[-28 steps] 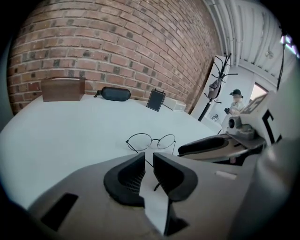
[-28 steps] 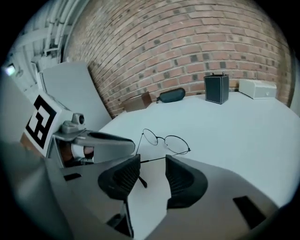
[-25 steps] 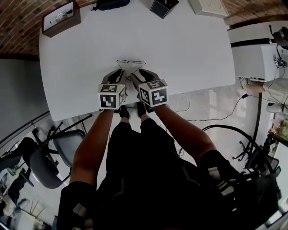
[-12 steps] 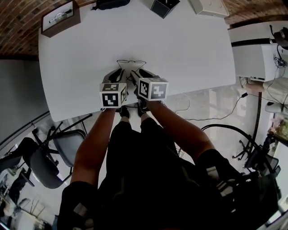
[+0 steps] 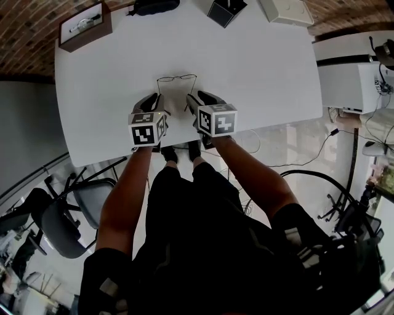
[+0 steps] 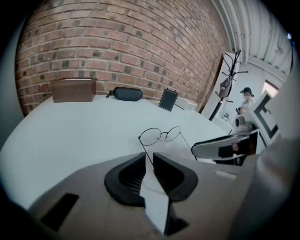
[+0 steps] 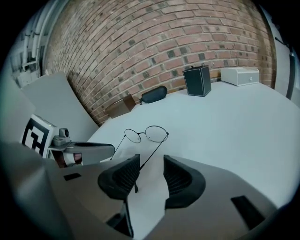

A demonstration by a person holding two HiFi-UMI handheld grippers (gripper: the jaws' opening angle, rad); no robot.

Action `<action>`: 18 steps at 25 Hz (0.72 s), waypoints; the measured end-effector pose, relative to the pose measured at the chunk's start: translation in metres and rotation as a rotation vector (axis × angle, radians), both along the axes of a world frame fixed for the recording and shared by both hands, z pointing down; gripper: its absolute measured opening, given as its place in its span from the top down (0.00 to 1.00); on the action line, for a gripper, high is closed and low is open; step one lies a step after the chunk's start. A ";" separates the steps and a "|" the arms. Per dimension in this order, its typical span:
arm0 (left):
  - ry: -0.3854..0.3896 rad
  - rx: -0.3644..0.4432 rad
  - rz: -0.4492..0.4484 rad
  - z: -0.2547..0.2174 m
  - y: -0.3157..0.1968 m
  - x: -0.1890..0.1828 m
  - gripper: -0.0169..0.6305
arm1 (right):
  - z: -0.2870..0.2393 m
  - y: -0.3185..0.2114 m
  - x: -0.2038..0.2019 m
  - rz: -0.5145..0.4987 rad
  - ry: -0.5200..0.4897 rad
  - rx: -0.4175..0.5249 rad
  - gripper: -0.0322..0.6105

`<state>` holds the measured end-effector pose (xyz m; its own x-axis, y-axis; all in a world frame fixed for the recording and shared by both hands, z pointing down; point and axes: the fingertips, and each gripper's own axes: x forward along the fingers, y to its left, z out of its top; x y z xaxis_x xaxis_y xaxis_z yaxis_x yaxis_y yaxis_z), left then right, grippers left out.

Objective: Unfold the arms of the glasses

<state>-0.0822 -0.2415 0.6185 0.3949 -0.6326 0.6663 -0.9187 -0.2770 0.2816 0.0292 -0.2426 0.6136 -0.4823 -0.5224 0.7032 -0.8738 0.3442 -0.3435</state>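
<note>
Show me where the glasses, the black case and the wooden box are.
glasses point(image 6: 162, 135), left gripper view, on the bridge between the lenses.
black case point(image 6: 127, 93), left gripper view, middle of its shell.
wooden box point(image 6: 73, 89), left gripper view, middle of its front face.

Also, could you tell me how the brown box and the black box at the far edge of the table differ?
The brown box is low and wide; the black box is narrower and stands taller. The brown box sits at the far left corner of the table, with a pale panel on top; the black box sits nearer the middle of the far edge, all dark. Both stand well away from the glasses.
</note>
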 end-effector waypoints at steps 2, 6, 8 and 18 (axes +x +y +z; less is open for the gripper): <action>-0.004 0.005 -0.012 0.000 -0.003 -0.004 0.90 | 0.001 -0.003 0.003 -0.035 0.031 0.041 0.74; -0.022 0.011 -0.023 0.000 -0.006 -0.012 0.90 | 0.002 -0.005 0.005 -0.089 0.076 0.087 0.74; -0.035 0.015 -0.008 0.000 -0.007 -0.013 0.90 | 0.001 -0.006 0.005 -0.112 0.086 0.101 0.74; -0.049 0.017 -0.014 -0.001 -0.007 -0.024 0.90 | -0.004 -0.015 0.008 -0.164 0.114 0.153 0.74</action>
<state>-0.1059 -0.2486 0.6179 0.3529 -0.6490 0.6740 -0.9352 -0.2681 0.2315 0.0374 -0.2581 0.6097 -0.4915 -0.5483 0.6767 -0.8321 0.5250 -0.1790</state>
